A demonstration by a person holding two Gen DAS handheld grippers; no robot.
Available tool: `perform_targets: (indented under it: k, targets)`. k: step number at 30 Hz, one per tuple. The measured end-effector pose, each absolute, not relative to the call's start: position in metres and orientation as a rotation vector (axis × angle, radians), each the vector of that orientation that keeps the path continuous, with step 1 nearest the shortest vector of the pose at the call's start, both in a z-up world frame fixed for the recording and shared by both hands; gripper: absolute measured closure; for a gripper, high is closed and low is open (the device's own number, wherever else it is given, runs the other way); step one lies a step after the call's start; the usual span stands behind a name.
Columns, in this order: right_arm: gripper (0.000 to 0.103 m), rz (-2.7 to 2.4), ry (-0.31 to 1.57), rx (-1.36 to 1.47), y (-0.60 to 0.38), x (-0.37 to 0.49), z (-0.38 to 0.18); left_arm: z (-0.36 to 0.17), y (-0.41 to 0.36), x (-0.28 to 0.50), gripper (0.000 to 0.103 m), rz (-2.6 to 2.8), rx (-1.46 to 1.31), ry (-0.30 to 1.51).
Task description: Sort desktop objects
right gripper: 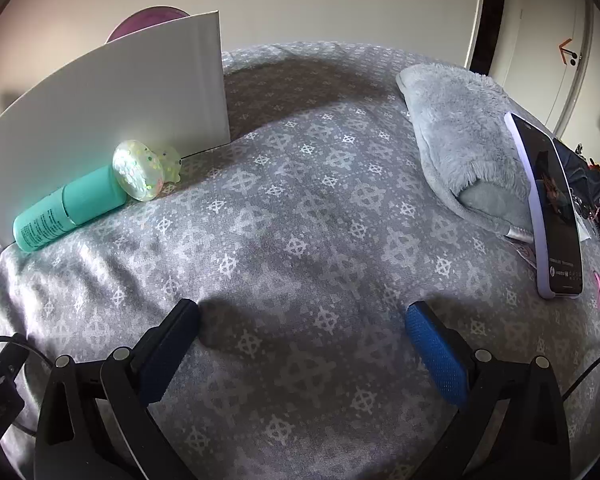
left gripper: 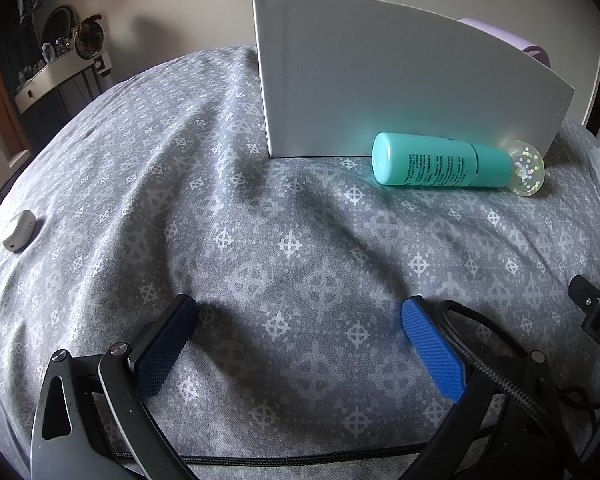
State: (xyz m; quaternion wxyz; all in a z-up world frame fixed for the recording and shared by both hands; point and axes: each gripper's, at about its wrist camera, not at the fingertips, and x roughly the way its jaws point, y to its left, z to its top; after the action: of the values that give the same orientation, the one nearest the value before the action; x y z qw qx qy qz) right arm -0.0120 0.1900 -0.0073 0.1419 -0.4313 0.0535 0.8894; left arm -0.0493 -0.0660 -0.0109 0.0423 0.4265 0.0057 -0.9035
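from the left wrist view we see our left gripper [left gripper: 300, 336] low over a grey patterned cloth [left gripper: 260, 240], its two blue-padded fingers [left gripper: 432, 352] spread wide with nothing between them. ahead and to the right a teal bottle [left gripper: 440, 165] lies on its side on the cloth, its length against the foot of a white box [left gripper: 400, 80] that stands upright. a clear glitter-filled toy [left gripper: 527, 170] touches the bottle's narrower end, on the right. a purple object [left gripper: 528, 46] peeks out behind the box's top edge; we cannot tell what it is. far off at the left edge a small white device [left gripper: 19, 230] rests on the cloth, well apart from everything else. a black braided cable [left gripper: 280, 458] runs along the bottom of the view.

from the right wrist view our right gripper [right gripper: 302, 338] is likewise wide apart and empty, low over the same cloth [right gripper: 300, 220]. the teal bottle [right gripper: 70, 210] lies at the left against the white box [right gripper: 108, 100], with the glitter toy [right gripper: 138, 176] touching its nearer end. at the right a fluffy grey slipper [right gripper: 460, 136] lies on the cloth, and a phone [right gripper: 548, 208] with a lit screen leans against its far side.
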Motion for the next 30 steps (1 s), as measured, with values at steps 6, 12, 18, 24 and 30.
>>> perform_targets:
  k: [6,12,18,24,30]
  targets:
    - [0.0,2.567,0.154,-1.246,0.1904,-0.0129,-0.0084,-0.0109,-0.066,-0.0492,0.0,-2.764,1.305,0.018]
    - [0.0,2.567,0.154,-1.245,0.1902,-0.0116,-0.0081,-0.0109,-0.0661,-0.0492,0.0,-2.764,1.305,0.018]
    - [0.0,2.567,0.154,-1.245,0.1903,-0.0117,-0.0084,-0.0121,-0.0705,-0.0502,0.0,-2.774,1.321,0.057]
    - [0.0,2.567,0.152,-1.246,0.19,-0.0117,-0.0084,-0.0108,-0.0675,-0.0487,0.0,-2.769,1.307,0.029]
    - [0.0,2.567,0.152,-1.246,0.1904,-0.0119,-0.0085,-0.0104,-0.0666,-0.0465,0.0,-2.771,1.308,0.035]
